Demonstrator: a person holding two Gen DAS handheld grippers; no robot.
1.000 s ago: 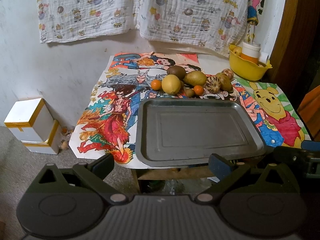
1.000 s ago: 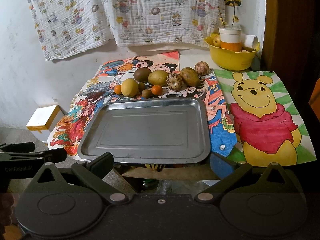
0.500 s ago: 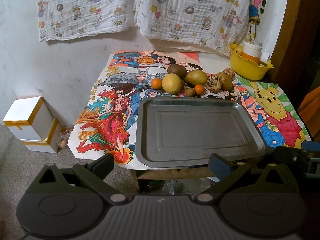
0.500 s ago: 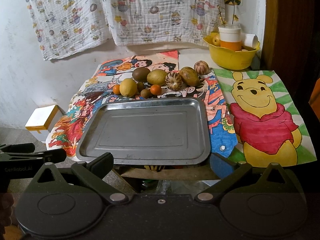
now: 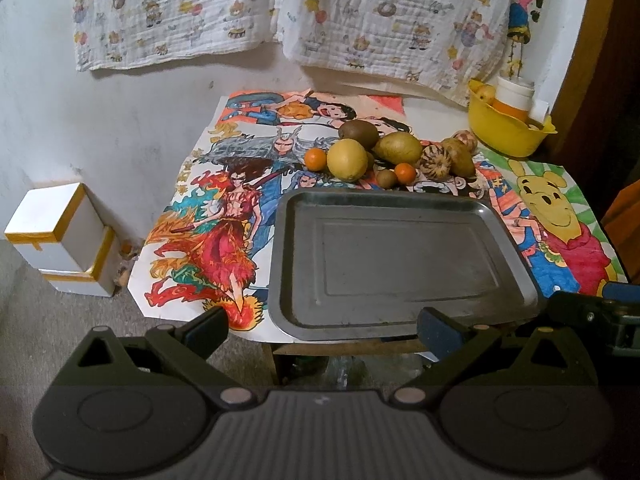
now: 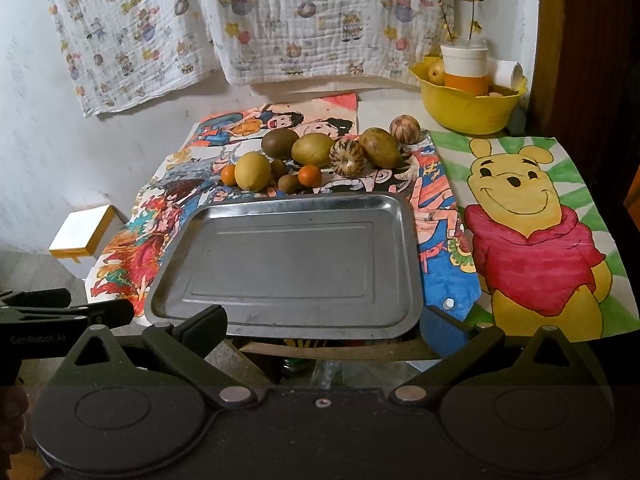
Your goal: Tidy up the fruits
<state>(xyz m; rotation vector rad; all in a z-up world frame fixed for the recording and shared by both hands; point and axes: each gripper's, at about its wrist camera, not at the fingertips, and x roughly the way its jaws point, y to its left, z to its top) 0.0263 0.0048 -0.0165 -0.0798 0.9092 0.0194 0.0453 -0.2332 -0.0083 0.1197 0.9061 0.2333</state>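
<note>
An empty metal tray (image 5: 516, 276) (image 6: 408, 240) lies at the table's front edge. Behind it sits a cluster of fruit: a yellow lemon (image 5: 347, 160) (image 6: 252, 171), two small oranges (image 5: 315, 159) (image 6: 310, 175), a green pear (image 5: 398, 148) (image 6: 312, 149), brown kiwis (image 5: 358, 134) (image 6: 280, 143), and striped brown fruits (image 5: 435, 162) (image 6: 346, 157). My left gripper (image 5: 320, 330) is open and empty, in front of the tray's near edge. My right gripper (image 6: 324, 326) is open and empty, also just before the tray.
Cartoon drawings cover the table, with a Winnie the Pooh sheet (image 6: 536, 232) at the right. A yellow bowl (image 5: 508, 128) (image 6: 468, 108) holding a cup stands at the back right. White boxes (image 5: 60, 240) stand on the floor at the left. A printed cloth (image 6: 248, 20) hangs on the wall.
Both grippers have drifted slightly; the table and fruit sit a little lower and closer in both views. Nothing was grasped or moved.
</note>
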